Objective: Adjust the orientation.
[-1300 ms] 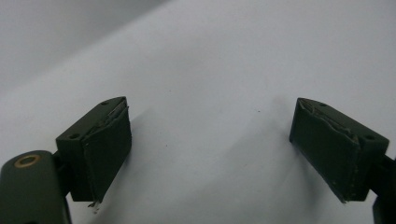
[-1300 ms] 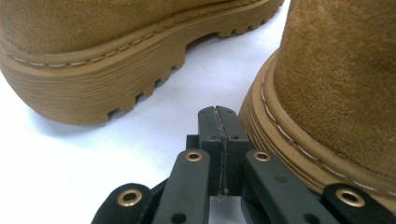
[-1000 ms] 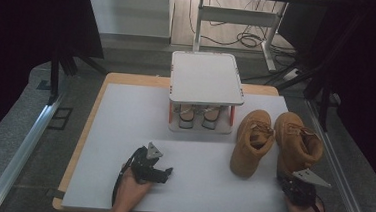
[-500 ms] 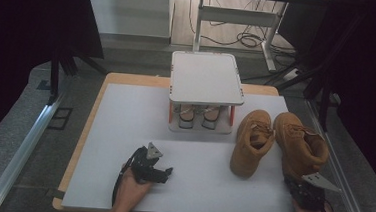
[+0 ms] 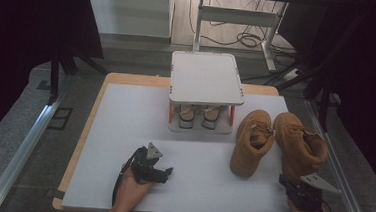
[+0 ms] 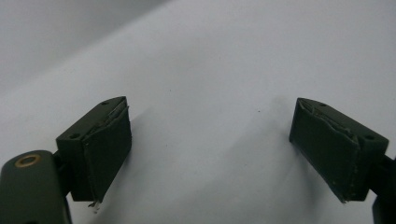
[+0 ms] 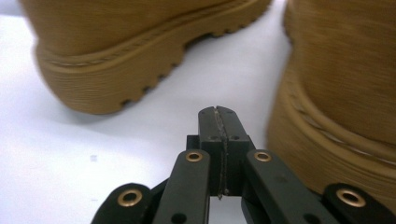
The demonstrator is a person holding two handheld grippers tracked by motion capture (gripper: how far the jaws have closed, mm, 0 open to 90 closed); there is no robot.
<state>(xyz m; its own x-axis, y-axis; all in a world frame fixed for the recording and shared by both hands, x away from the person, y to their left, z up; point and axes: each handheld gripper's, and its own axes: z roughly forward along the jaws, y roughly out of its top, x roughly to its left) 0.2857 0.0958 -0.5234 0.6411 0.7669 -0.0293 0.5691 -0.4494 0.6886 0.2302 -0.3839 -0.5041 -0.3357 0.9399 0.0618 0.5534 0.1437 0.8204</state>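
boots: two tan boots stand side by side on the white bench, at about 4 o'clock from its middle. the left boot points its toe toward 6 o'clock and a little left; the right boot stands just beside it, and whether they touch i cannot tell. in the right gripper view both heels are close, the left boot at 11 o'clock and the right boot at 2 o'clock, with a strip of bare bench between them.

the right hand-held gripper is at the near edge of the bench, just at 6 o'clock of the right boot. its jaws are pressed together with nothing between them, and the tip points into the gap between the two heels without touching either.

the left hand-held gripper lies low on the bench at about 7 o'clock from its middle, well apart from the boots. its jaws stand wide apart over bare white surface and hold nothing.

at 12 o'clock a small white rack with orange legs stands on the bench, with a pair of shoes under its top shelf.
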